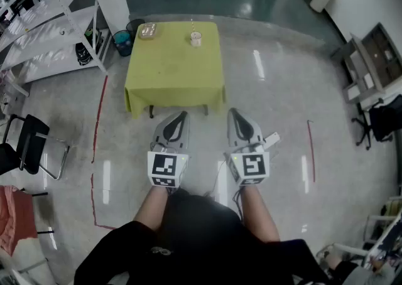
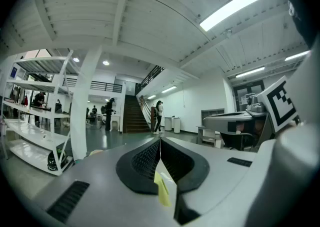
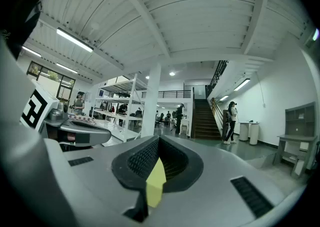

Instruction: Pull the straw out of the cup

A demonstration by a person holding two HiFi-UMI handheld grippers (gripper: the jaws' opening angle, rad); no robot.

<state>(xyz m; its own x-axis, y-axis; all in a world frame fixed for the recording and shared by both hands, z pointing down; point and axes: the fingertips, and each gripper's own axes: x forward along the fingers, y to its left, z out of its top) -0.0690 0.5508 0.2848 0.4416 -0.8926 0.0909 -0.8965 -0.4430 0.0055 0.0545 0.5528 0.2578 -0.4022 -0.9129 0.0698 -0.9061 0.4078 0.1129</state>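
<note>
A small white cup (image 1: 196,40) with a thin straw (image 1: 192,26) standing in it sits at the far right of a table covered in a yellow-green cloth (image 1: 173,70). My left gripper (image 1: 182,115) and right gripper (image 1: 233,113) are held side by side, level, just short of the table's near edge and well away from the cup. In the left gripper view the jaws of the left gripper (image 2: 160,141) meet in a thin line with nothing between them. The right gripper (image 3: 159,140) looks the same in its own view, shut and empty. Neither gripper view shows the cup.
A metal tray (image 1: 147,31) lies at the table's far left corner, with a blue bin (image 1: 123,42) on the floor beside it. White shelving (image 1: 44,32) and a black chair (image 1: 25,145) stand at left, desks (image 1: 370,58) at right. Red tape lines (image 1: 97,127) mark the glossy floor.
</note>
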